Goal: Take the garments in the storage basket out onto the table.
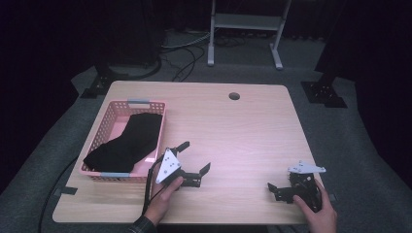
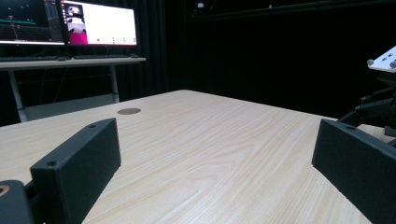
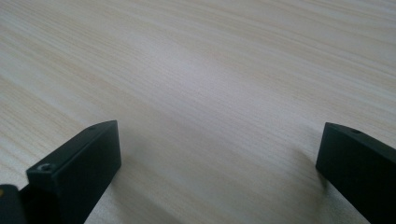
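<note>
The black cloth (image 1: 125,141) lies in the pink basket (image 1: 110,114) near the table's (image 1: 243,131) left edge — just beside the left gripper (image 1: 194,158), well apart from the right gripper (image 1: 272,187) by the front right corner. Its lower end drapes over the basket rim. Both grippers' jaws gape wide — the 2 hold nothing.

No writing can be read anywhere; the lit monitors (image 2: 67,23) far beyond the left gripper's (image 2: 215,158) jaws are too blurred.
</note>
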The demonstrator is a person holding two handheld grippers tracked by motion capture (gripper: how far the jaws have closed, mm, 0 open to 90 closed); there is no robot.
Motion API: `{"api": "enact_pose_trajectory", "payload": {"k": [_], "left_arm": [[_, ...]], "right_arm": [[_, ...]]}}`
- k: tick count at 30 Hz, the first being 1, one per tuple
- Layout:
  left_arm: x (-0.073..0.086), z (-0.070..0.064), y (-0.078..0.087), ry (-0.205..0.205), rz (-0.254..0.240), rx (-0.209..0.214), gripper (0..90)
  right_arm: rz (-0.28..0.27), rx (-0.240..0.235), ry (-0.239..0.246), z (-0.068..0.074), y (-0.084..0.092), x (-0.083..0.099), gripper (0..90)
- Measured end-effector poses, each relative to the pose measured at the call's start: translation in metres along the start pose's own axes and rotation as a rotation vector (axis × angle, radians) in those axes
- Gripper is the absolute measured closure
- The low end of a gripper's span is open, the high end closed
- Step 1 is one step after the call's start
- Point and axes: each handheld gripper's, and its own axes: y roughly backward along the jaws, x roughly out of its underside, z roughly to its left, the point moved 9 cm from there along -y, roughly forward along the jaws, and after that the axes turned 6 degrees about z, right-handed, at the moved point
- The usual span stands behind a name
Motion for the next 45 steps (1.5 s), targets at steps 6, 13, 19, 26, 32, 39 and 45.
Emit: {"api": "enact_pose_trajectory", "payload": {"k": [6,13,19,26,32,39,45], "left_arm": [[0.000,-0.001,-0.003,0.019,0.011,0.013,0.3],[-0.004,-0.009,-0.007,0.021,0.022,0.041,0.3],[-0.007,-0.011,-0.007,0.024,0.028,0.045,0.3],[-0.018,-0.010,-0.005,0.050,0.025,0.046,0.3],[-0.025,-0.015,-0.004,0.057,0.039,0.064,0.3],[-0.034,-0.015,-0.002,0.065,0.048,0.070,0.3],[-0.045,-0.011,0.002,0.064,0.054,0.072,0.3]], "right_arm": [[-0.001,0.000,-0.001,0.000,0.000,0.000,0.0],[-0.001,0.000,0.001,0.000,0.000,0.000,0.0],[-0.001,0.000,0.001,0.000,0.000,0.000,0.0],[0.000,0.000,-0.001,0.000,0.000,0.000,0.0],[0.000,0.000,-0.001,0.000,0.000,0.000,0.0],[0.000,0.001,0.000,0.000,0.000,0.000,0.0],[0.000,0.001,-0.001,0.000,0.000,0.000,0.0]]}}
